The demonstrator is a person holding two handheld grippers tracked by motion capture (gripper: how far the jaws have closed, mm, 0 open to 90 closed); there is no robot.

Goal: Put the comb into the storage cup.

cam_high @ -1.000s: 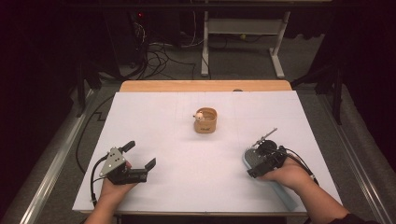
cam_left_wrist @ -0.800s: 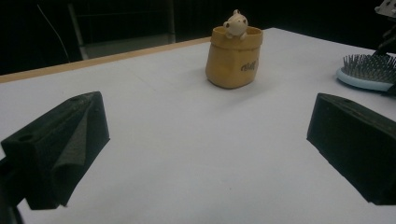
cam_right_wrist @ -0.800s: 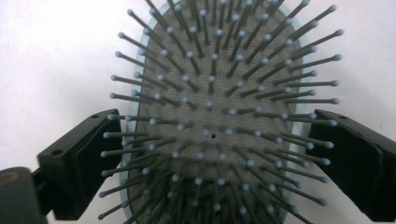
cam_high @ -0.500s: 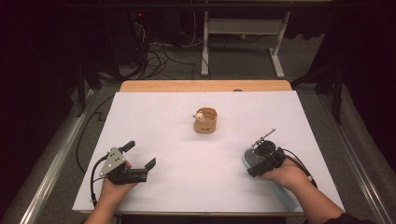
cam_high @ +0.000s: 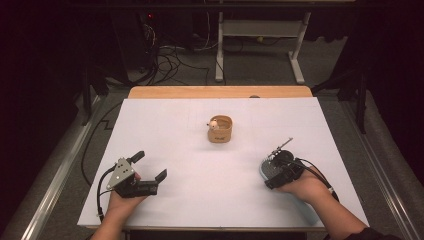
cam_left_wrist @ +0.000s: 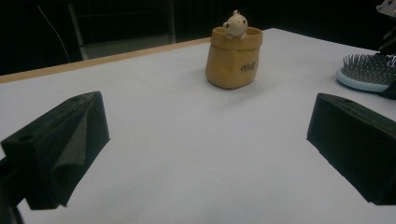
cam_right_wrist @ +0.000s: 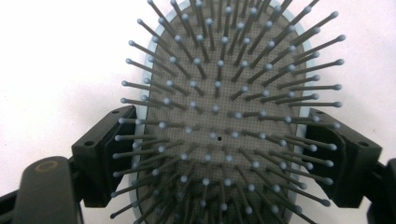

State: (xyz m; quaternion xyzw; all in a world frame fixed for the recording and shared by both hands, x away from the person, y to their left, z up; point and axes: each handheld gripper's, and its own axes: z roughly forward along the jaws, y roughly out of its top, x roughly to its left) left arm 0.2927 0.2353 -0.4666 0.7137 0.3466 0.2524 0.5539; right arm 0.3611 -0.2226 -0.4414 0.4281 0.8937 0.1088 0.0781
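A light-blue hairbrush [cam_right_wrist: 219, 135] with grey bristles lies bristles-up on the white table, at the right front [cam_high: 266, 171]. My right gripper [cam_right_wrist: 222, 116] is shut on it, its black jaws pressed against both sides of the head [cam_high: 278, 169]. The brush handle runs back under the person's hand. My left gripper [cam_high: 150, 166] rests at the left front, open, with nothing between its jaws [cam_left_wrist: 208, 140]. A small tan pouch [cam_high: 220, 131] with a little toy figure [cam_left_wrist: 235, 24] peeking out stands upright mid-table, apart from both grippers. The brush head [cam_left_wrist: 369, 74] also shows at the right edge of the left gripper view.
The white sheet [cam_high: 200, 200] covers the table, with a strip of wood [cam_high: 220, 92] along the far edge. Beyond it lie floor cables [cam_high: 170, 55] and white desk legs [cam_high: 297, 55]. Metal rails [cam_high: 55, 180] run along both sides.
The right forearm has shifted slightly left, and its gripper sits a touch further left on the brush. The left gripper and the pouch have not moved.
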